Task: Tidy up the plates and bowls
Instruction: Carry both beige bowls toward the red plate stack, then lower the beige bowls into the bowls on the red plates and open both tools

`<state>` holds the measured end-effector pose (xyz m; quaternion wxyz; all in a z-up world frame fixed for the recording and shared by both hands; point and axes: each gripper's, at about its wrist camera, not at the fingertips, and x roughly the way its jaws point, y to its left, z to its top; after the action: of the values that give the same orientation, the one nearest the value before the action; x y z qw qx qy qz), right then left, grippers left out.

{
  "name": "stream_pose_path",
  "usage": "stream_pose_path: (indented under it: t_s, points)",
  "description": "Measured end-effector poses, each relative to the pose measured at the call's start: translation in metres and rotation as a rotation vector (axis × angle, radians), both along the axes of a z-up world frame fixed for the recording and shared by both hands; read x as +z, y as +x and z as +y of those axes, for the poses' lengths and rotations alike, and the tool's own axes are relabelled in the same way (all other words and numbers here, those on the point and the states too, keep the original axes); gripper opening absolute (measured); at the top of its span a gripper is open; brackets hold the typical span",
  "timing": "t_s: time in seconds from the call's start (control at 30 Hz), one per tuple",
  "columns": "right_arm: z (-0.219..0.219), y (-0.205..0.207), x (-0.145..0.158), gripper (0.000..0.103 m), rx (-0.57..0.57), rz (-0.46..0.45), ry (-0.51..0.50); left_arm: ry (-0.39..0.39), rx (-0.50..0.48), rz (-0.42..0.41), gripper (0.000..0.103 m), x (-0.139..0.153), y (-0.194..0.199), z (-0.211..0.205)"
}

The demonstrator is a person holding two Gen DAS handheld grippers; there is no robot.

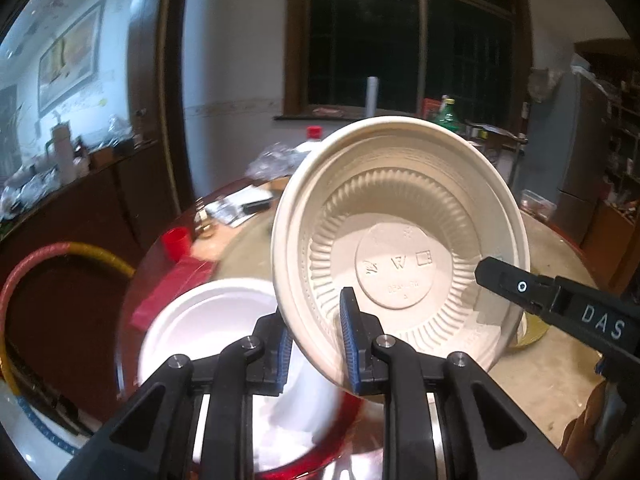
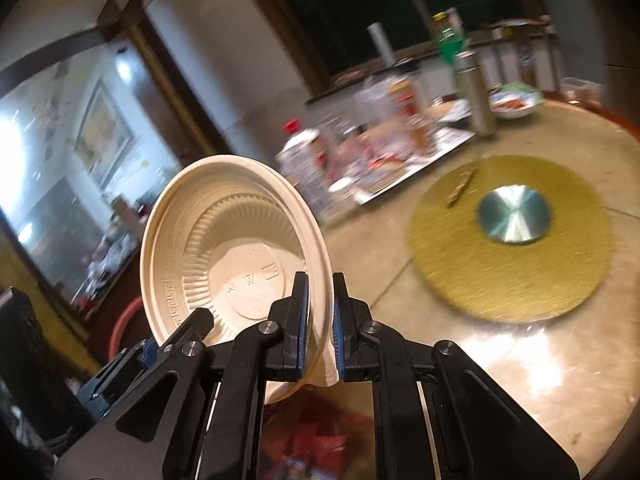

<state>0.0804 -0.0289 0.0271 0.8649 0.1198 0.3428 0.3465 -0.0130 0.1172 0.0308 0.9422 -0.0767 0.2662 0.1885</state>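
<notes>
From the left wrist view, a beige bowl [image 1: 400, 248] is held tilted in the air, its rim clamped between the pads of the left gripper [image 1: 316, 344], so that it is carried clear of the white plates [image 1: 200, 320] lying below and left of the tongs. The right gripper [image 1: 516, 288] reaches in at the bowl's far rim.

From the right wrist view, the right gripper [image 2: 320, 316] is pinched on the opposite rim of the bowl [image 2: 224, 240], presumably for steadiness; the golden mat [image 2: 512, 272] lies ahead to the right.
</notes>
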Motion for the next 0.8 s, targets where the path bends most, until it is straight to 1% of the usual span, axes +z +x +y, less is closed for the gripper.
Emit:
stream_pose_path:
  t_s: [0.13,0.2,0.3,0.37,0.47,0.53,0.67,0.8]
  points:
    - [0.033,-0.01,-0.007,0.01,0.094,0.023,-0.032,-0.023,0.057,0.036,0.022,-0.011,-0.018,0.026]
    - [0.048,-0.015,-0.013,0.01,0.146,0.054,-0.045,-0.038,0.074,0.057,0.022,-0.016,-0.021,0.034]
    - [0.068,-0.019,-0.02,0.01,0.209,0.096,-0.08,-0.079,0.086,0.106,0.022,-0.025,-0.026,0.049]
    - [0.079,-0.022,-0.024,0.01,0.247,0.13,-0.106,-0.1,0.081,0.153,0.022,-0.032,-0.027,0.055]
    - [0.09,-0.021,-0.029,0.01,0.279,0.167,-0.137,-0.135,0.071,0.2,0.022,-0.037,-0.025,0.061]
    - [0.094,-0.019,-0.031,0.01,0.289,0.193,-0.15,-0.149,0.066,0.217,0.022,-0.04,-0.025,0.063]
    - [0.099,-0.015,-0.04,0.01,0.291,0.248,-0.169,-0.231,0.038,0.259,0.022,-0.05,-0.027,0.075]
    - [0.103,-0.01,-0.043,0.01,0.297,0.288,-0.173,-0.259,0.025,0.281,0.022,-0.051,-0.031,0.082]
